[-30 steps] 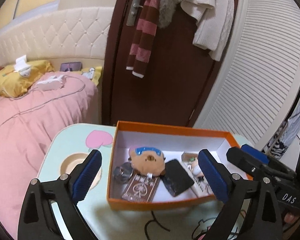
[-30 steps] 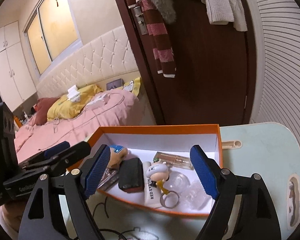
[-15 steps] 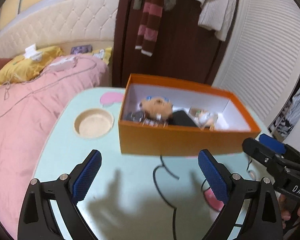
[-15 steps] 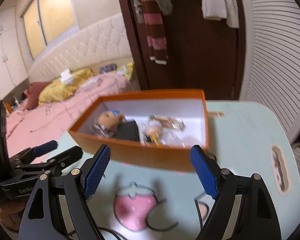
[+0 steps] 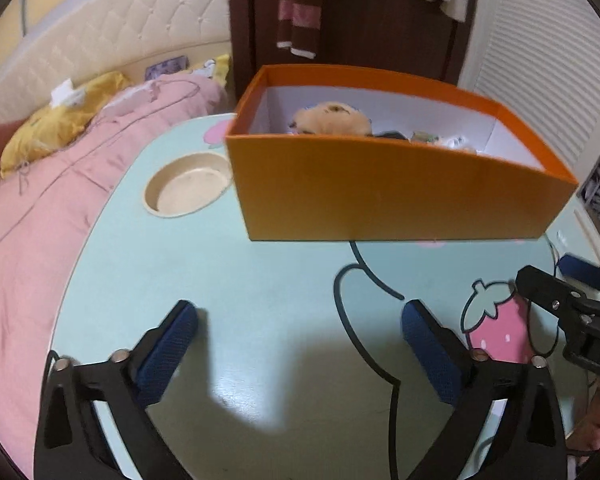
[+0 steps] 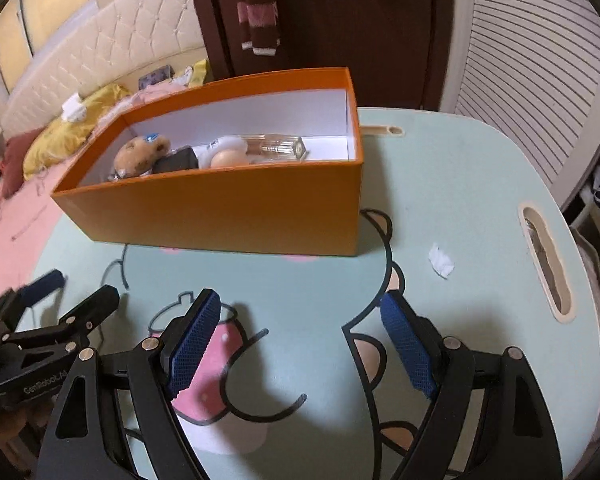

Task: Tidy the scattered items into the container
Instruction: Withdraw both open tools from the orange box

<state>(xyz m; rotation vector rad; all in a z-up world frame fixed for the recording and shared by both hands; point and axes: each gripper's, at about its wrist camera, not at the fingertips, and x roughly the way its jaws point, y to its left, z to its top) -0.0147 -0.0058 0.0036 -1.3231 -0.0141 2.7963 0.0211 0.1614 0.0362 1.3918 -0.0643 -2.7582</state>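
Observation:
An orange box [image 5: 384, 196] with a white inside stands on the mint green table [image 5: 260, 288]. It holds a brown plush bear [image 6: 140, 156], a dark flat item [image 6: 176, 162], a clear bottle [image 6: 278, 146] and other small things. The box also shows in the right wrist view [image 6: 236, 204]. My left gripper [image 5: 300, 332] is open and empty, low over the table in front of the box. My right gripper [image 6: 300, 336] is open and empty, also in front of the box. A small white paper scrap [image 6: 441, 260] lies on the table to the right of the box.
A round cup recess [image 5: 188, 188] sits left of the box and a slot handle [image 6: 544, 264] at the table's right edge. A pink bed [image 5: 40, 200] lies left of the table. A dark door with hanging clothes [image 6: 340, 20] stands behind.
Both grippers have drawn back from over the box and come down low over the table. The box now stands farther ahead. Both stay open and empty.

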